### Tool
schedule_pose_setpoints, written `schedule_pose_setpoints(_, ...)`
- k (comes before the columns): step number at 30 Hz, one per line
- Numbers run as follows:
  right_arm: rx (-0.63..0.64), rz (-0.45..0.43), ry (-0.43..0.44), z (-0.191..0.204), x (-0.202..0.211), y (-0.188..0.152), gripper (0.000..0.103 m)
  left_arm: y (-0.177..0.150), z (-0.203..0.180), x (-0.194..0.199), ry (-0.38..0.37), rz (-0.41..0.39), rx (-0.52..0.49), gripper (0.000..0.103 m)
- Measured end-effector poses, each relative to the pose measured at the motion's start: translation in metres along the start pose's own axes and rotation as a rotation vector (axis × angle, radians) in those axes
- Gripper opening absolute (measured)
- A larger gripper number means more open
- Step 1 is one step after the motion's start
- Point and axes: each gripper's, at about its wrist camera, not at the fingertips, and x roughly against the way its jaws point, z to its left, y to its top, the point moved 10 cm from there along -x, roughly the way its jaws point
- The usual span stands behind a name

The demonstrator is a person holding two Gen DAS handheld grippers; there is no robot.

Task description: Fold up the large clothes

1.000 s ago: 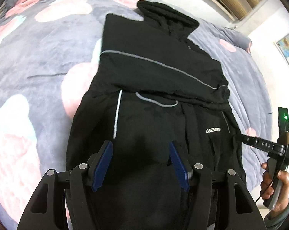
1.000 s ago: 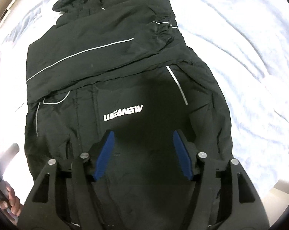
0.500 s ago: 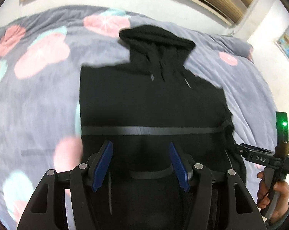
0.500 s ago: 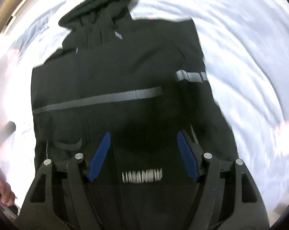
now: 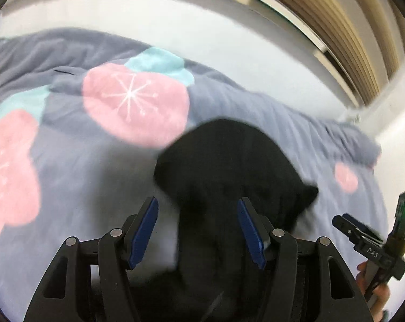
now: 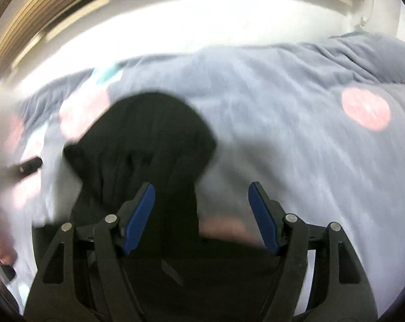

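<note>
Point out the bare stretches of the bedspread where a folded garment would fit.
The grey bedspread with pink flowers lies bare on both sides of the black hooded jacket: a wide patch beyond its hood's left edge in the left wrist view, and another past its right edge in the right wrist view. The middle is crowded: the jacket fills it under both open grippers.

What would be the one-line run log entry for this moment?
left gripper: open, empty | right gripper: open, empty | black jacket: on bed cover, hood end ahead

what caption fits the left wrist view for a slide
Open left gripper above the black jacket's hood on a floral grey duvet.
</note>
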Motion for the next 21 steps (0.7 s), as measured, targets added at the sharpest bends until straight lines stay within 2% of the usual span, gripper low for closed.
schedule_pose_setpoints(3,-0.012,-0.002,0.017,0.003,-0.026,0.031,0.07,0.031,0.001,-0.029,-0.027,-0.009,0.032,0.063)
schedule_pose_setpoints(7,-0.03,0.041,0.009,0.005,-0.068,0.047,0.07,0.047,0.009,-0.072,0.009,0.025,0.035,0.063)
schedule_pose_setpoints(9,-0.02,0.095,0.023,0.004,-0.087,0.036,0.07,0.035,0.021,-0.097,0.013,0.107,0.058,0.063)
schedule_pose_setpoints(12,0.031,0.161,0.084,0.009,-0.099,0.003,0.07,-0.006,0.033,-0.113,-0.037,0.21,0.027,0.063)
schedule_pose_setpoints(14,0.059,0.198,0.102,0.009,-0.11,-0.017,0.07,-0.022,0.039,-0.118,-0.064,0.229,0.022,0.065)
schedule_pose_setpoints(17,0.014,0.242,0.139,0.009,-0.124,-0.029,0.068,-0.02,0.045,-0.125,-0.115,0.228,0.105,0.068)
schedule_pose_setpoints(18,-0.01,0.238,0.158,0.01,-0.125,-0.028,0.057,-0.017,0.043,-0.125,-0.119,0.222,0.114,0.064)
schedule_pose_setpoints(19,-0.018,0.229,0.178,0.013,-0.124,-0.026,0.037,-0.015,0.04,-0.123,-0.118,0.21,0.109,0.055)
schedule_pose_setpoints(20,-0.022,0.216,0.178,0.015,-0.121,-0.023,0.032,-0.008,0.033,-0.116,-0.115,0.165,0.079,0.036)
schedule_pose_setpoints(21,-0.015,0.2,0.166,0.017,-0.115,-0.02,0.019,-0.004,0.028,-0.109,-0.109,0.13,0.048,0.024)
